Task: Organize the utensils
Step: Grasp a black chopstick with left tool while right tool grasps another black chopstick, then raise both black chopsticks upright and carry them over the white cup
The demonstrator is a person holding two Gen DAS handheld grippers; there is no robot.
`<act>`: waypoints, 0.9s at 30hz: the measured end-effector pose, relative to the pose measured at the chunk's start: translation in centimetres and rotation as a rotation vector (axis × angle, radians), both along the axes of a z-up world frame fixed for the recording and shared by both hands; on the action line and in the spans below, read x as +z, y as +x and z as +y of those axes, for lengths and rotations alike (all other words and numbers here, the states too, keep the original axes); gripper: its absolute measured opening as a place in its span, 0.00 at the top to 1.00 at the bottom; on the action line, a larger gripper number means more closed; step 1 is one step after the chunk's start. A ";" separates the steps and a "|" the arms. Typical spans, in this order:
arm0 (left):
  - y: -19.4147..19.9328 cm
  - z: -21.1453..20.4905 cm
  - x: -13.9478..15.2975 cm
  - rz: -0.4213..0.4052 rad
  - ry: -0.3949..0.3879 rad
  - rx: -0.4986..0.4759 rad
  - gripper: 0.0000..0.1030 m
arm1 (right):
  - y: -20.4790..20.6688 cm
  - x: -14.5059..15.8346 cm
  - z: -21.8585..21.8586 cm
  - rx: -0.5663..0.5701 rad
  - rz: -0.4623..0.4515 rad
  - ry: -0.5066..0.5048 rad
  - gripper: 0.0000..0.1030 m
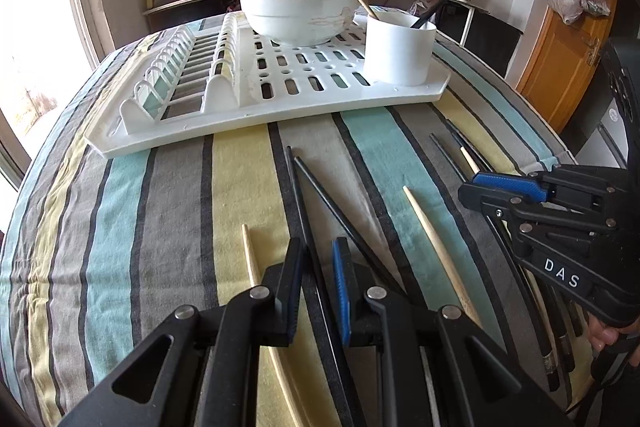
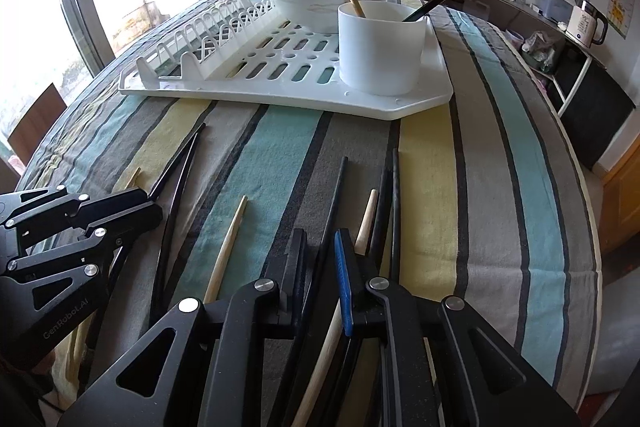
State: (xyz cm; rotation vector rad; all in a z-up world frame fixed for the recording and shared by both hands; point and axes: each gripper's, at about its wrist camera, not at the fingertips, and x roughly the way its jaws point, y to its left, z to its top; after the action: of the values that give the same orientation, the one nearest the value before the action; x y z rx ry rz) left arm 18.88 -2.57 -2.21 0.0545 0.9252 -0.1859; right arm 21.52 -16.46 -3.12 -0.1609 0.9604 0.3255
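Note:
Several black and wooden chopsticks lie loose on the striped tablecloth. My left gripper (image 1: 318,247) hovers low over them, open by a narrow gap, with a black chopstick (image 1: 298,179) running between its fingers and untouched by the pads. A wooden chopstick (image 1: 432,239) lies to its right. My right gripper (image 2: 320,237) is likewise narrowly open around another black chopstick (image 2: 340,183), with a wooden one (image 2: 367,215) passing under its blue-padded finger. The white cup (image 2: 380,51) on the drying rack (image 2: 280,95) holds one wooden and one black chopstick.
A white bowl (image 1: 296,15) stands on the rack behind the cup. The rack's plate slots (image 1: 180,67) hold nothing. The two grippers sit close side by side, the right gripper (image 1: 466,189) at the left view's right edge. A counter with a steamer pot, bottles and a kettle lies beyond.

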 end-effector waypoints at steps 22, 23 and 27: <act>-0.7 2.0 3.3 -0.033 -0.132 0.021 0.94 | -1.2 3.7 -2.2 -0.011 -0.065 0.178 0.95; -0.9 2.0 3.8 -0.043 -0.139 0.018 0.94 | -1.4 4.1 -2.4 -0.012 -0.076 0.186 0.95; -1.6 2.1 5.8 -0.088 -0.157 0.008 0.95 | -2.1 6.0 -2.7 -0.013 -0.124 0.214 0.95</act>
State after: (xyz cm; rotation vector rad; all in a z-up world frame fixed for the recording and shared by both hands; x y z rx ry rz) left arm 17.30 -0.49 3.55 -0.0859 0.8204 -0.2462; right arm 19.41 -19.19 2.89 0.0206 0.7979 0.3998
